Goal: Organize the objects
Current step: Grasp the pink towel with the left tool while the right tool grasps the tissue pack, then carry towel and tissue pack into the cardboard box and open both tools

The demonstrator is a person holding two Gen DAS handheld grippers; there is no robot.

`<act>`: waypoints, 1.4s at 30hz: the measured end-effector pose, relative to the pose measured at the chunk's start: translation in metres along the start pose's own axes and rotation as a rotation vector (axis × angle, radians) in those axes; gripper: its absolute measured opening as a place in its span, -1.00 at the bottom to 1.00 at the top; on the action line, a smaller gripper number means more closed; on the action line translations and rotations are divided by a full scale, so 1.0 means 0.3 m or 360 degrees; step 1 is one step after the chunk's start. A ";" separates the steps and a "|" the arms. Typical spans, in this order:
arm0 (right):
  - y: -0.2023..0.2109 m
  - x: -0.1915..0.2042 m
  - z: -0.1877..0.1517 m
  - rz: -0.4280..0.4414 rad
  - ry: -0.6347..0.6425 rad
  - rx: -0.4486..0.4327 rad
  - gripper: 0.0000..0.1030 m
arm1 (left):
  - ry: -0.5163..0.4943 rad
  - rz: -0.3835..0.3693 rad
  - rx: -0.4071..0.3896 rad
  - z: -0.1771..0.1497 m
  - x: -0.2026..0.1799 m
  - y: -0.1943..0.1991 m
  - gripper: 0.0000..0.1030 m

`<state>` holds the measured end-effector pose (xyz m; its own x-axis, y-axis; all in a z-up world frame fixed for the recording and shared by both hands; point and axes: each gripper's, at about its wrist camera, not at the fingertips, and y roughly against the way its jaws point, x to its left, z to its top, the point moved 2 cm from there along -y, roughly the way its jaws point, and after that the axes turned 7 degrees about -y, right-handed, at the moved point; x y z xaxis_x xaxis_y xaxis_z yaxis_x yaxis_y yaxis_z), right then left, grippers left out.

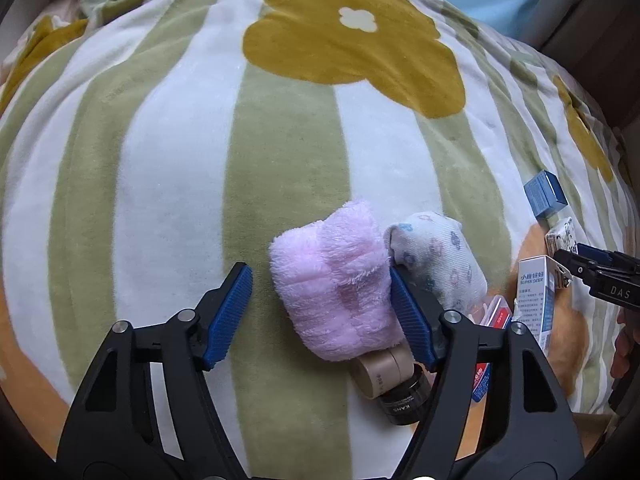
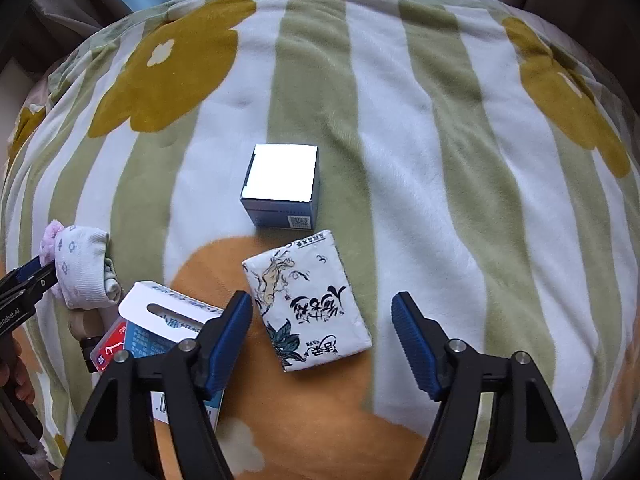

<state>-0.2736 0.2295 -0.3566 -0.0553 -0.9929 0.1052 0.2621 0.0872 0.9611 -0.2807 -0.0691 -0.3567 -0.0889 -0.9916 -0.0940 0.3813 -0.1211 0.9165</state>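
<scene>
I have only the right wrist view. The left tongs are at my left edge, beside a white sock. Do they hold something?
Observer: No. The left tongs are open around a pink fluffy cloth. One pad touches it, the other is apart.
Operator: Below the sock I see something brown. What is it?
Observer: A brown tube, lying partly under the pink cloth.
Operator: Is anything next to the tube?
Observer: Yes, a black jar marked KANS lies against it, on the near side.
</scene>
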 end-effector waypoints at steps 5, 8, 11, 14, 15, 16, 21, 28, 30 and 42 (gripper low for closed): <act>-0.026 -0.004 -0.006 0.0020 -0.0004 0.0049 0.00 | -0.0010 -0.0051 -0.0003 0.004 -0.016 -0.001 -0.12; -0.027 -0.011 -0.007 0.0018 -0.0002 0.0046 -0.02 | -0.0012 -0.0049 -0.0007 0.004 -0.017 0.001 -0.15; -0.018 -0.026 -0.009 0.0025 -0.0015 0.0045 -0.03 | -0.0009 -0.0051 -0.0014 0.003 -0.015 0.009 -0.18; -0.004 -0.042 -0.009 0.0030 -0.0026 0.0038 -0.03 | -0.0007 -0.0049 -0.0024 0.002 -0.014 0.026 -0.20; 0.004 -0.050 -0.009 0.0033 -0.0033 0.0033 -0.03 | -0.0008 -0.0047 -0.0026 0.002 -0.014 0.031 -0.20; 0.011 -0.056 -0.008 0.0036 -0.0037 0.0028 -0.04 | -0.0008 -0.0042 -0.0032 0.002 -0.015 0.038 -0.21; 0.062 -0.083 -0.009 0.0048 -0.0039 -0.0007 -0.04 | 0.0004 -0.0016 -0.0074 0.008 -0.001 0.084 -0.21; 0.142 -0.056 -0.026 0.0055 -0.0040 -0.0060 -0.04 | 0.0029 -0.0006 -0.0135 0.017 0.022 0.177 -0.21; 0.163 -0.017 -0.017 0.0059 -0.0041 -0.0075 -0.04 | 0.0031 -0.0008 -0.0151 0.016 0.019 0.215 -0.21; 0.432 0.058 -0.073 0.0059 0.0002 -0.0162 -0.04 | -0.0046 -0.0030 -0.0237 -0.081 -0.095 0.545 -0.21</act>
<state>-0.2194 0.2218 -0.2357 -0.0428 -0.9892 0.1399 0.3605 0.1153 0.9256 -0.1935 -0.0616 -0.2134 -0.1229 -0.9876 -0.0977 0.5113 -0.1474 0.8467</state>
